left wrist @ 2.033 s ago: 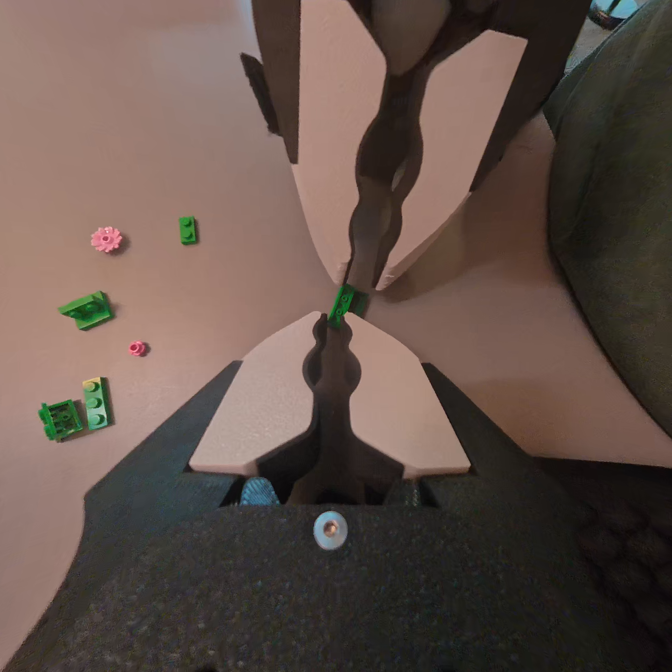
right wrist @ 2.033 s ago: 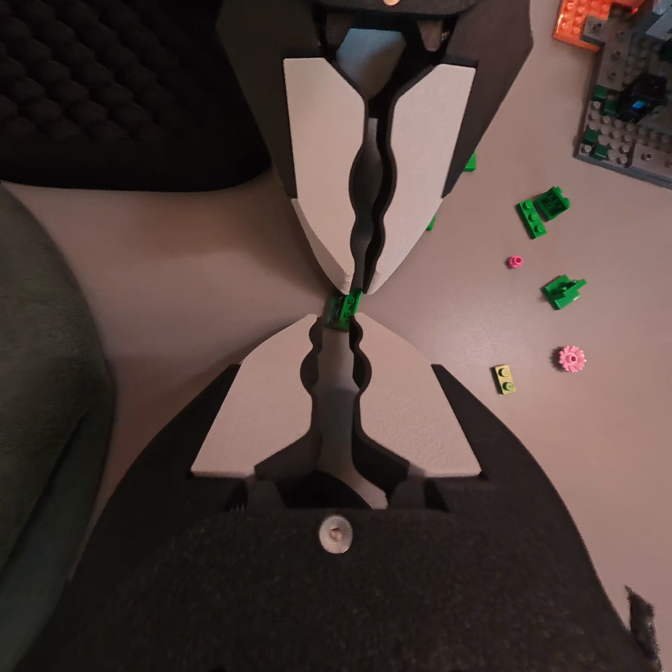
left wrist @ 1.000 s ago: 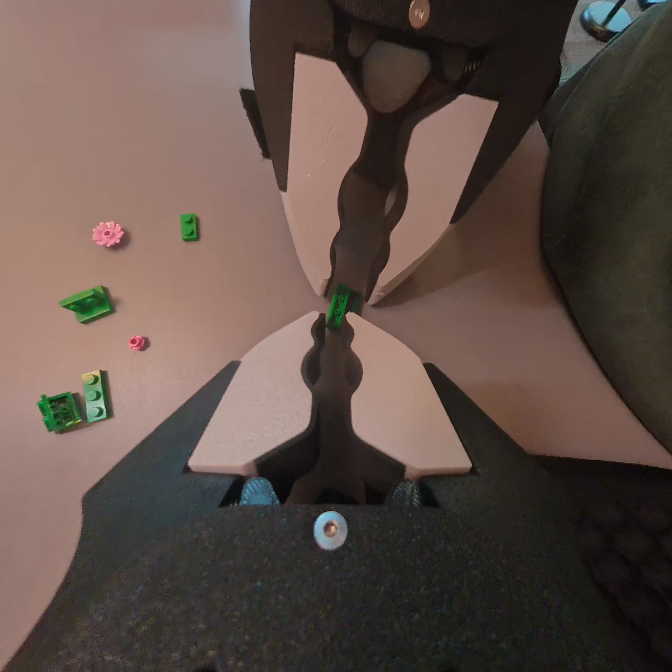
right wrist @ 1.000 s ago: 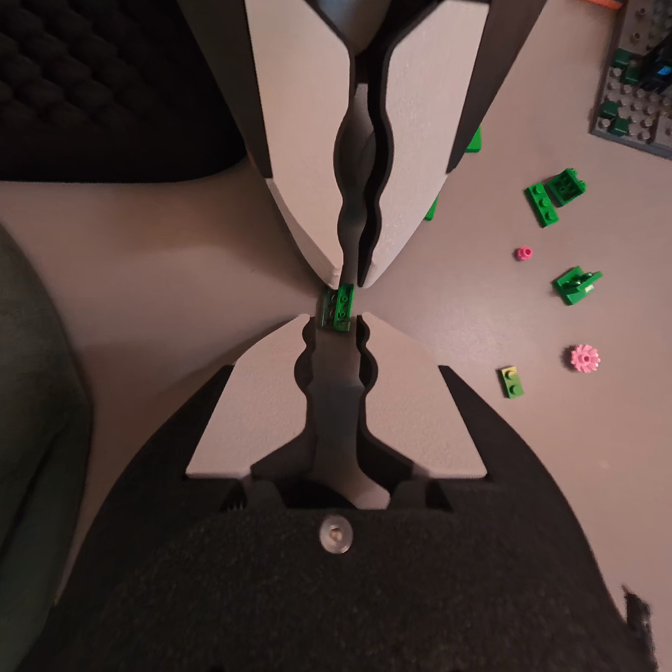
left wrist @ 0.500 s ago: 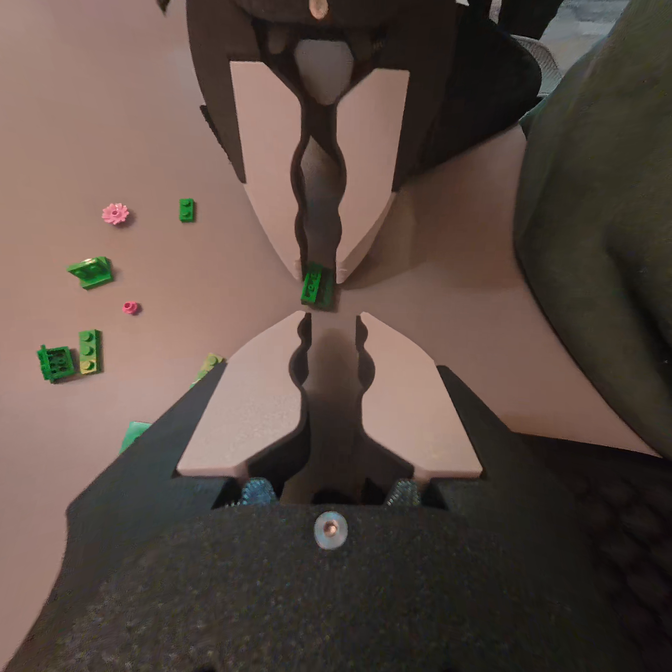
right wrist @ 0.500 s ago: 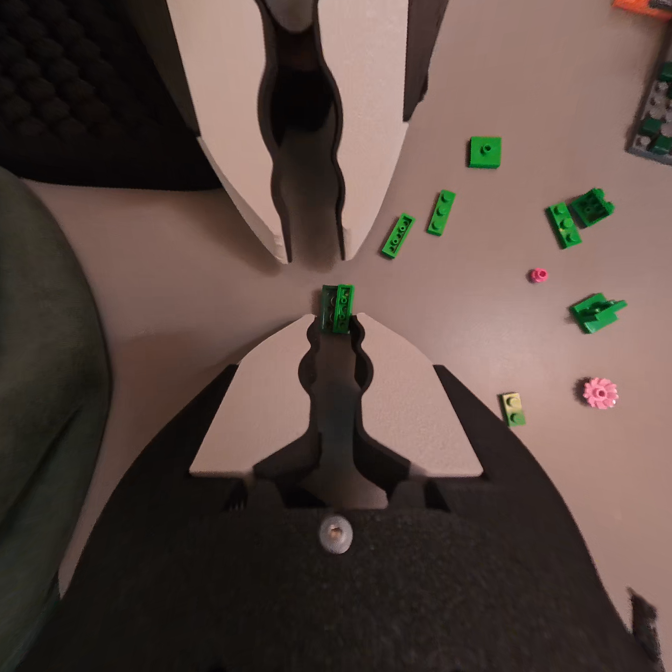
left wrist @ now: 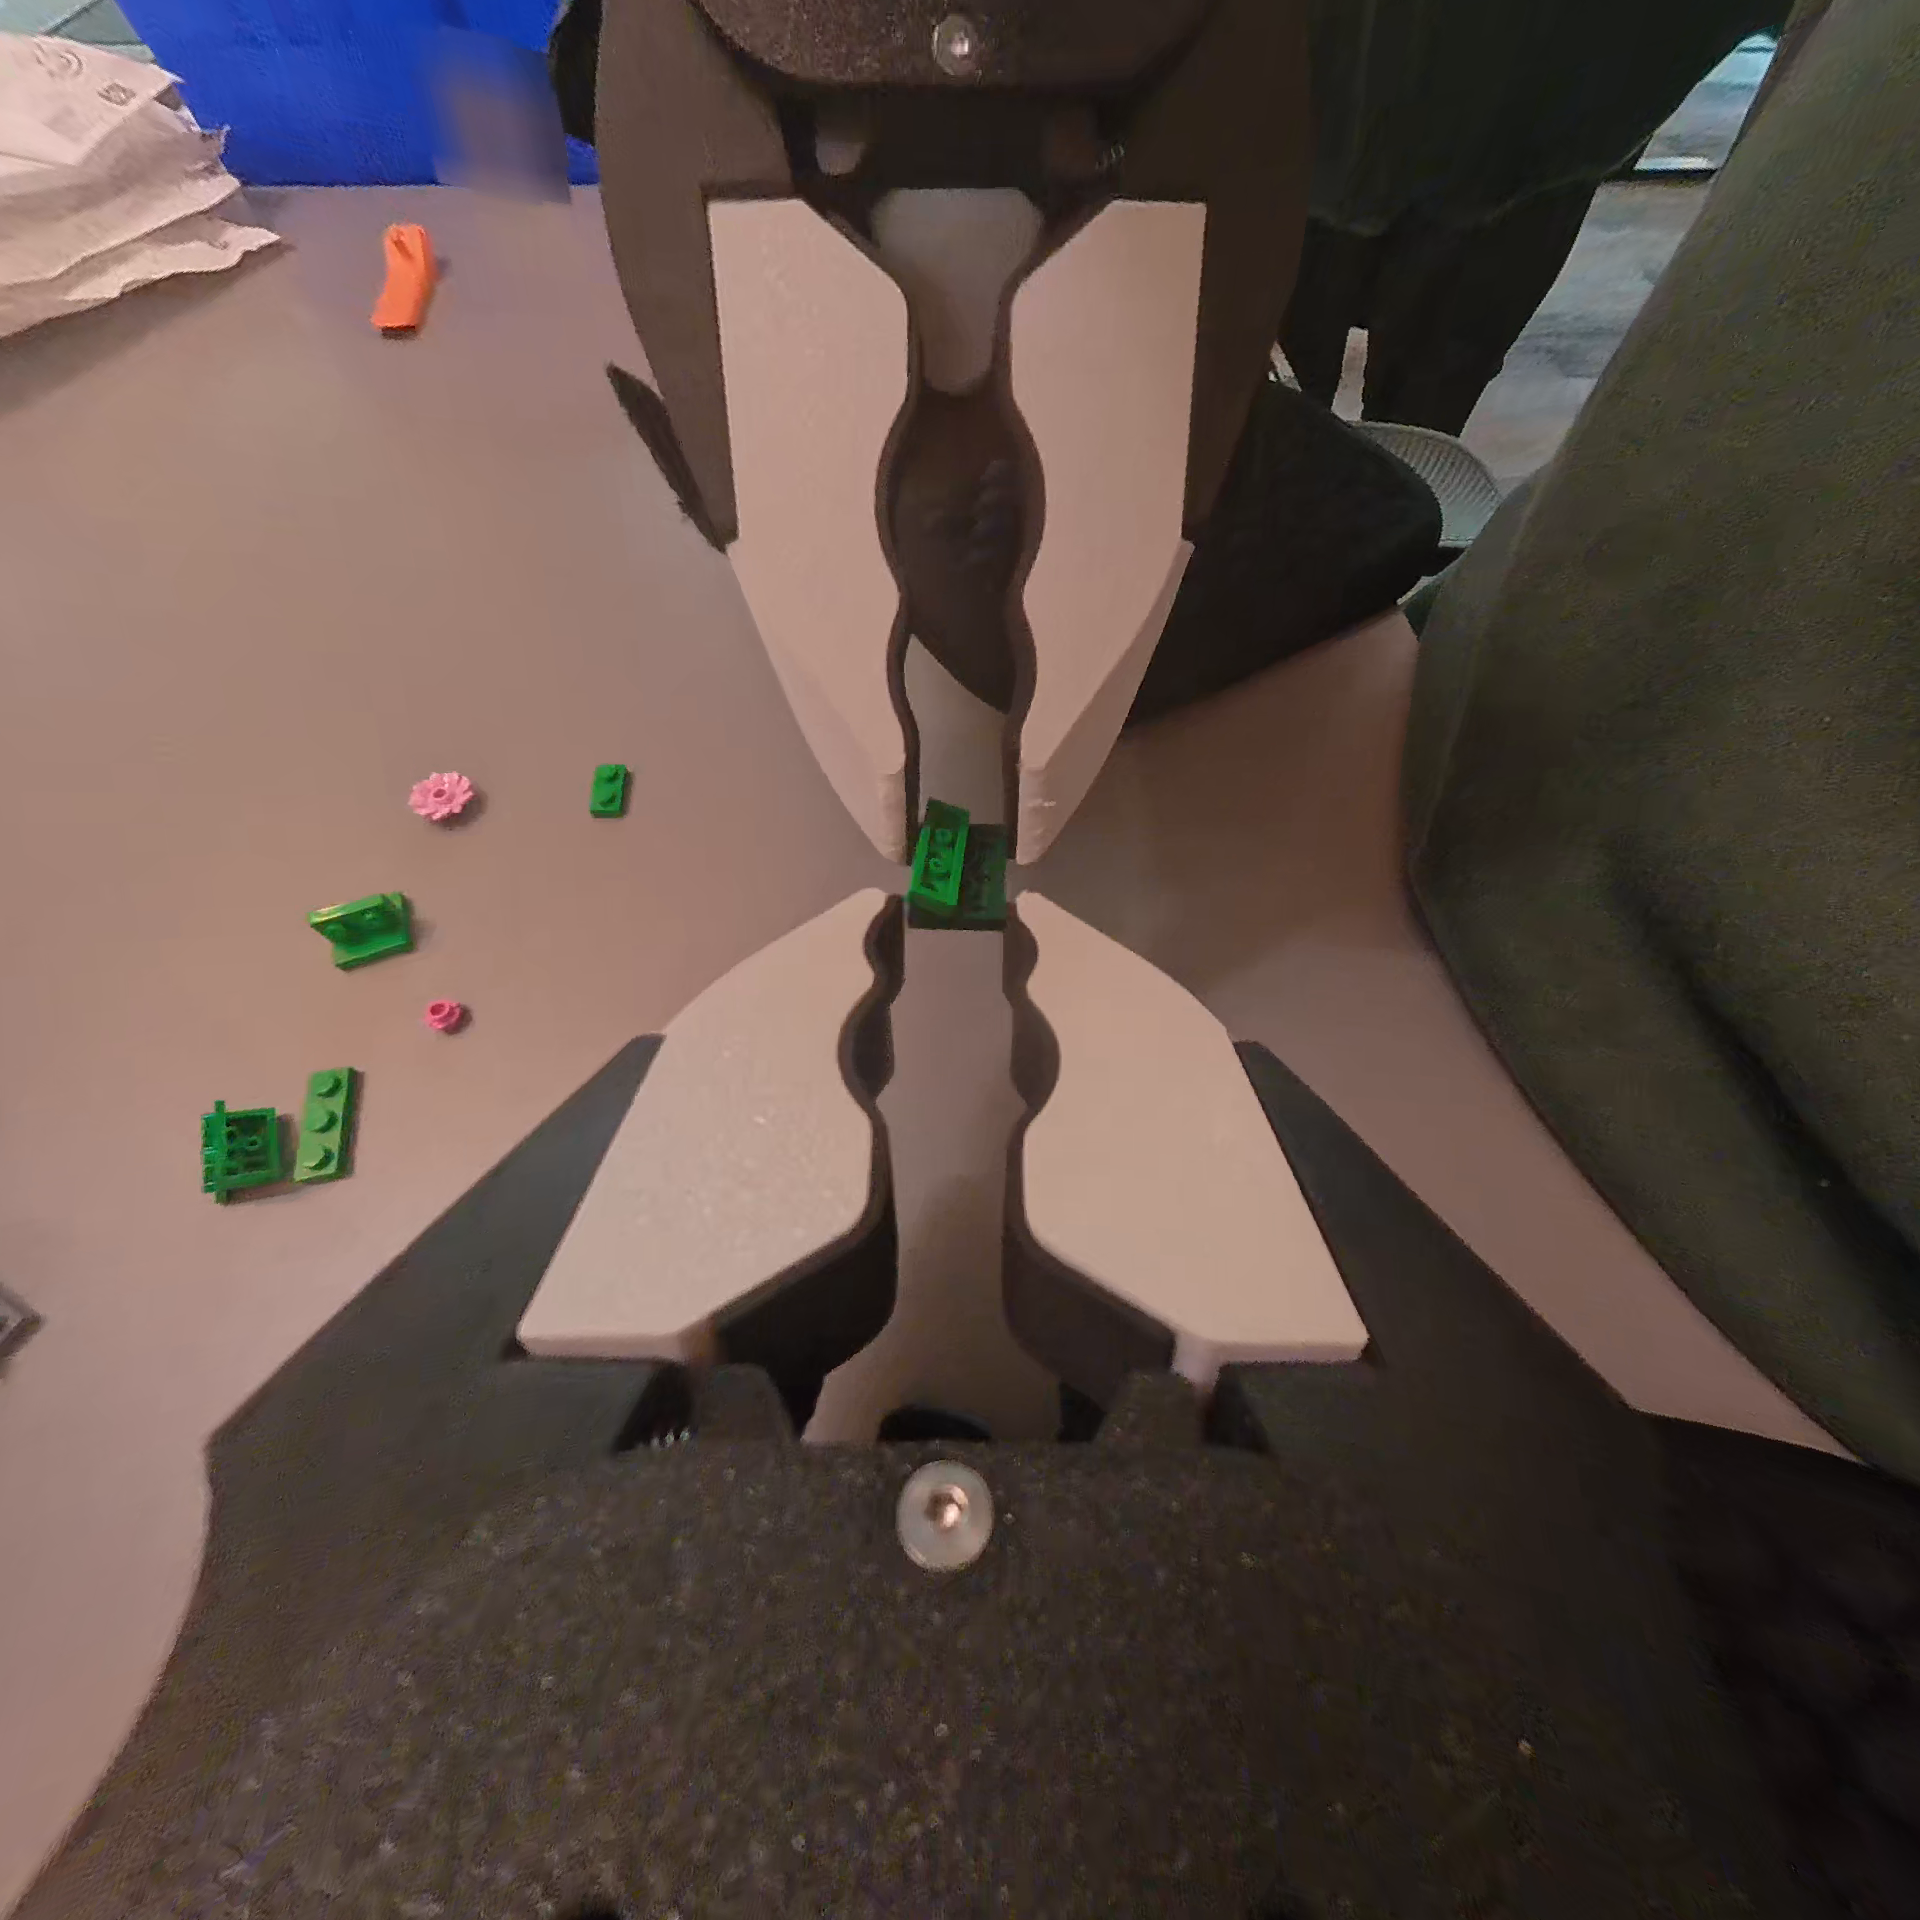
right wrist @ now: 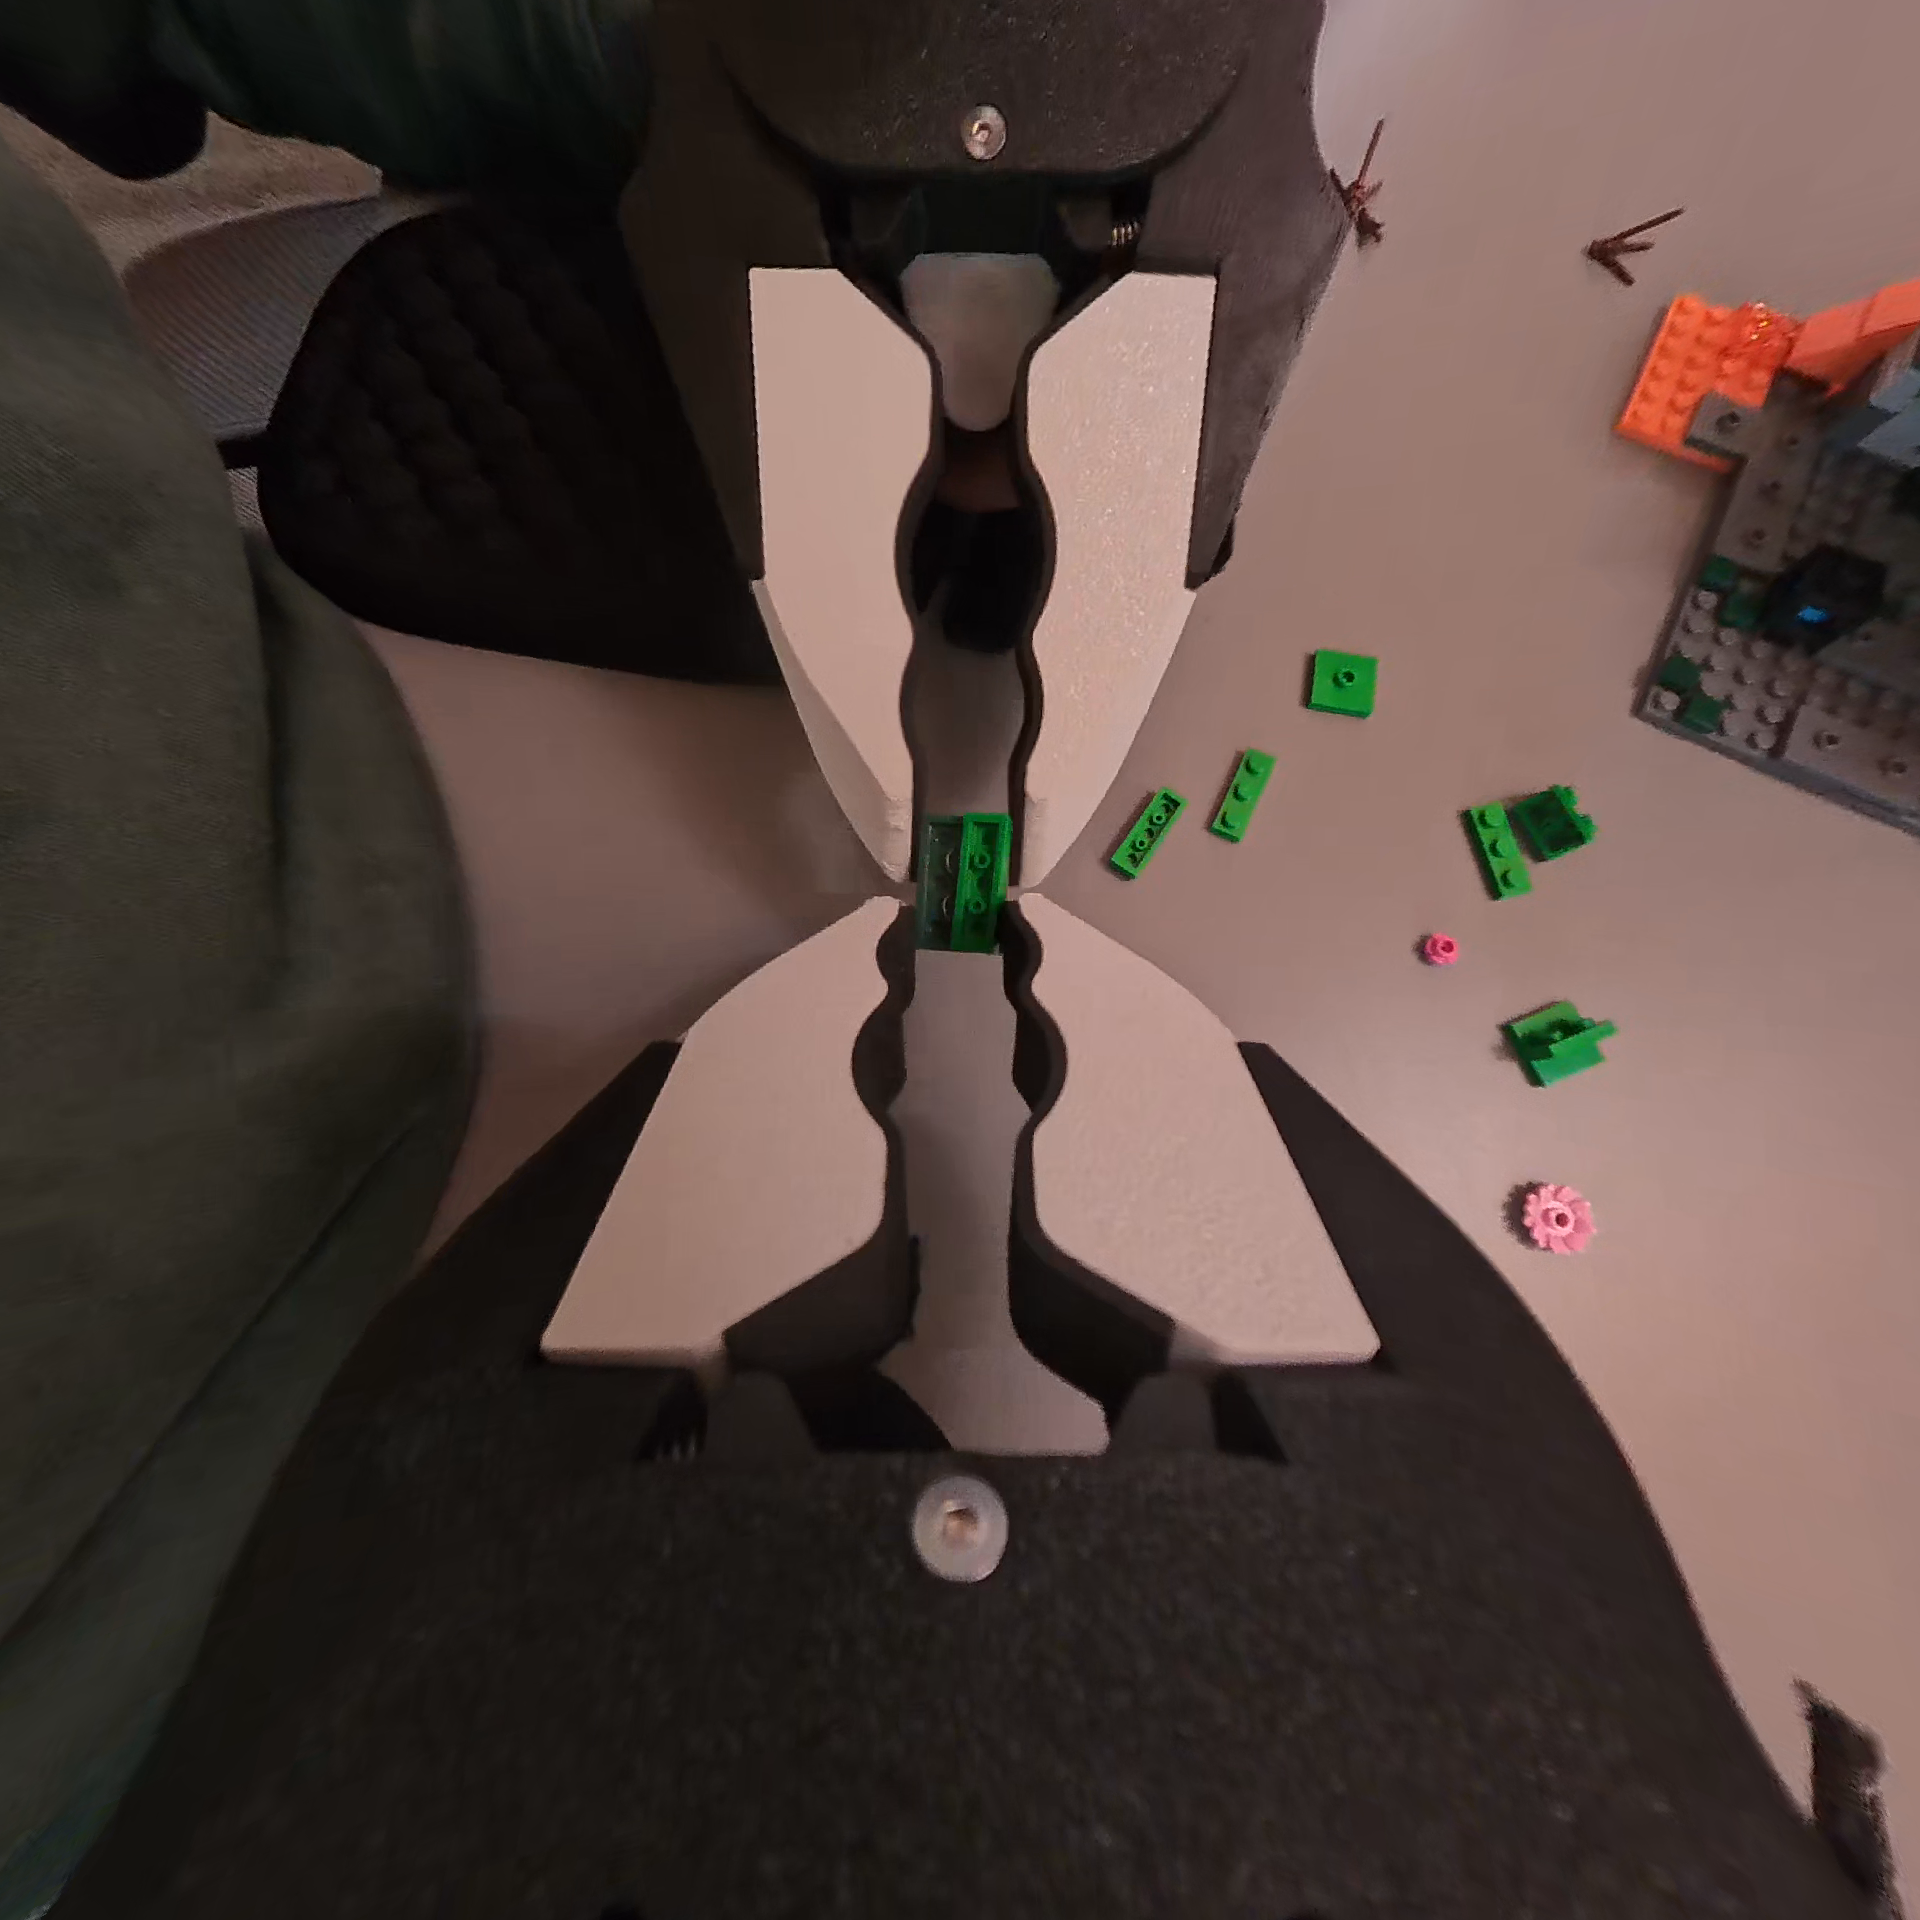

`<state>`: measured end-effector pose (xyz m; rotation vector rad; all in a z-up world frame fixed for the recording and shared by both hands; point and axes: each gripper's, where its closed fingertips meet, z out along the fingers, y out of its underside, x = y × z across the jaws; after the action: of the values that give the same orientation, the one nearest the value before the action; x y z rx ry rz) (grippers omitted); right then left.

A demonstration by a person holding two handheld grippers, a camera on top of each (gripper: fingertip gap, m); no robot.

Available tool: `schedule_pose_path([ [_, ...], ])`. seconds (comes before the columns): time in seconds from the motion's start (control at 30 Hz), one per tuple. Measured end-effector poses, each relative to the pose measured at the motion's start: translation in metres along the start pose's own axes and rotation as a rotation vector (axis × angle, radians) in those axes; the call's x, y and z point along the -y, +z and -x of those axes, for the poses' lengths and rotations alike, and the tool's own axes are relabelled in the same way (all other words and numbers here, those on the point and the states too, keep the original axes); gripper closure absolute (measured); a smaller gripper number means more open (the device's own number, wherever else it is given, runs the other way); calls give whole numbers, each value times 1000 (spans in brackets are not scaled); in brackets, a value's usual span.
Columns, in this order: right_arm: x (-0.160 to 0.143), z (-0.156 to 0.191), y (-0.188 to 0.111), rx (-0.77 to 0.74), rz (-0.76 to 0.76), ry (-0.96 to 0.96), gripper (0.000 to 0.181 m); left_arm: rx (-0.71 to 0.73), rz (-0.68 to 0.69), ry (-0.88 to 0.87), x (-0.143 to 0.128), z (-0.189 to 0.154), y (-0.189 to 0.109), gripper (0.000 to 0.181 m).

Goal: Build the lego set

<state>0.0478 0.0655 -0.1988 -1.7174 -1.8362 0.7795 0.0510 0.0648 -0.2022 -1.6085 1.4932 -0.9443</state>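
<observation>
Right wrist view: right claw (right wrist: 954,925) pinches green plates (right wrist: 964,881); left claw (right wrist: 958,831) spread, grip unclear; plate underside hidden.

The grey studded baseplate (right wrist: 1766,707) and the orange plates (right wrist: 1704,364) on it run off the right edge. Crumpled paper (left wrist: 94,177) is cut at the left edge – a dark corner (left wrist: 12,1325) below it is too clipped to identify

Glossy plastic green plates (right wrist: 964,881) sit between matt, grainy white fingers (right wrist: 769,1164); crumpled paper (left wrist: 94,187) lies beyond.
</observation>
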Motion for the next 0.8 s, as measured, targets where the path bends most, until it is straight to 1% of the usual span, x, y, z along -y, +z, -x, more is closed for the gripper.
schedule_pose_path([
  [0.17,3,-1,-3,-18,-5,-13,166,-4,-21,-10,3,0,-1,165],
  [0.3,11,-4,-9,-45,-47,-28,165,-24,-81,-47,9,2,-7,165],
  [0.37,18,-6,-14,-65,-88,-57,158,-38,-121,-71,14,3,-12,165],
  [0.47,32,-5,-27,-128,-202,-205,147,-73,-166,-110,20,3,-20,165],
  [0.57,42,-3,-35,-273,-282,-449,143,-108,-189,-129,25,1,-25,165],
  [0.67,42,1,-30,-414,-265,-697,140,-152,-211,-152,33,-3,-28,165],
  [0.73,43,4,-25,-447,-274,-768,139,-186,-228,-170,39,-6,-30,165],
  [0.8,48,6,-27,-484,-314,-812,143,-207,-236,-182,43,-8,-32,165],
])
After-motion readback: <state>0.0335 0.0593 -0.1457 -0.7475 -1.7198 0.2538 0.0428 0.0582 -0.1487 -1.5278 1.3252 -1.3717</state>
